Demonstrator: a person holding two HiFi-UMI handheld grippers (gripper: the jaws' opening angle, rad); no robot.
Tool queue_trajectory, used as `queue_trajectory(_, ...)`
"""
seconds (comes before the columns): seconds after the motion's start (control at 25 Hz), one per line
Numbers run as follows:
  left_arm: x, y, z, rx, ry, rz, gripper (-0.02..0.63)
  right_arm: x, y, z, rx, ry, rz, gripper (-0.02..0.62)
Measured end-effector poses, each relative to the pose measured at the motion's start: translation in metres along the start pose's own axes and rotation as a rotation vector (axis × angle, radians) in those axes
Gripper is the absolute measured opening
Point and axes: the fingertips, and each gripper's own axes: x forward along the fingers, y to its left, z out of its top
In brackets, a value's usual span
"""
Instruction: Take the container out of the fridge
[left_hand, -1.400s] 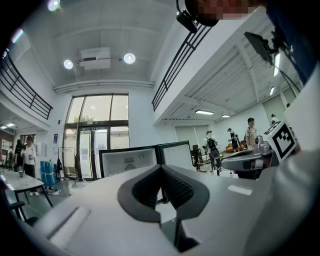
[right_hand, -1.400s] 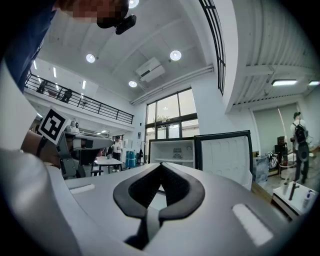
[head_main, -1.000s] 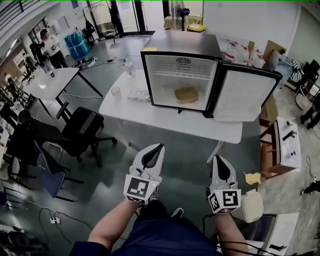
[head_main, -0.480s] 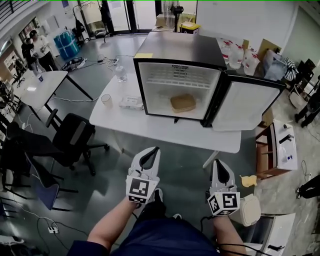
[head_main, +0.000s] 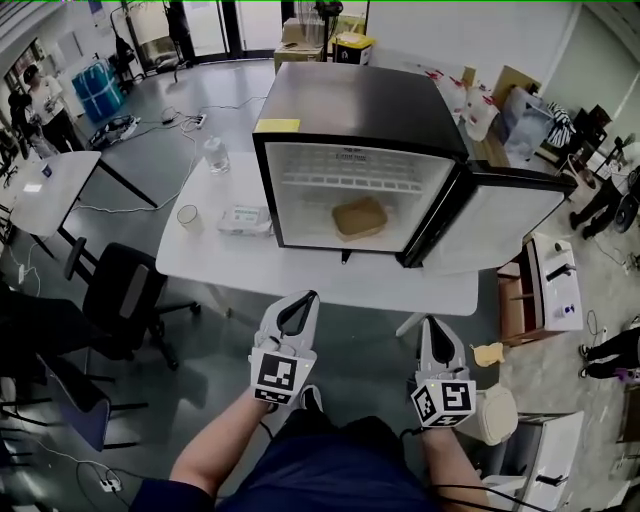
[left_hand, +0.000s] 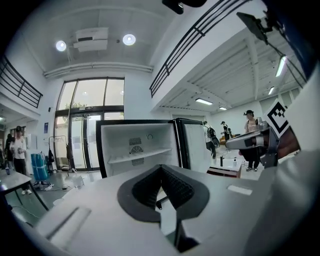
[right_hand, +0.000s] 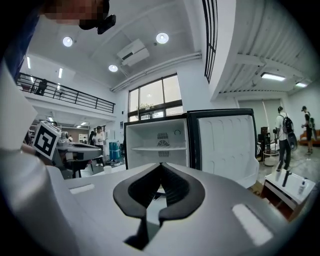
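Observation:
A small black fridge (head_main: 360, 110) stands on a white table (head_main: 300, 275) with its door (head_main: 505, 215) swung open to the right. On its floor lies a tan container (head_main: 359, 217). My left gripper (head_main: 301, 305) and right gripper (head_main: 438, 329) hang side by side well short of the table, both shut and empty. The left gripper view shows its tips (left_hand: 161, 167) meeting in front of the open fridge (left_hand: 137, 147). In the right gripper view the jaws (right_hand: 161, 166) also meet, with the fridge (right_hand: 160, 142) beyond; the container is hidden in both.
On the table left of the fridge lie a flat packet (head_main: 245, 218), a cup (head_main: 188, 217) and a bottle (head_main: 215, 155). A black office chair (head_main: 115, 300) stands at the left, a white cabinet (head_main: 550, 285) at the right. People stand at the far left.
The view has closed in on the fridge, which now appears larger and nearer. Both grippers have kept their places low in the view and have stayed shut.

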Motion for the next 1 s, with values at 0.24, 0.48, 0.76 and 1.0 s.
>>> queue_trajectory(0.24,0.026,0.019,-0.014,-0.013,0.022,-0.034,0.003,0.022,0.004,-0.009,0.002,0.042,-0.030,0.005)
queue_trajectory(0.48,0.056,0.023,-0.021,-0.027,0.042,-0.036,0.003,0.050,-0.009,-0.017,0.013,0.065,-0.015,0.005)
queue_trajectory(0.76,0.100,0.024,-0.030,-0.024,0.092,0.005,0.003,0.102,-0.024,-0.023,0.022,0.087,0.081,0.005)
queue_trajectory(1.0,0.146,0.030,-0.047,-0.017,0.151,0.049,0.003,0.140,-0.035,-0.029,0.020,0.112,0.178,0.005)
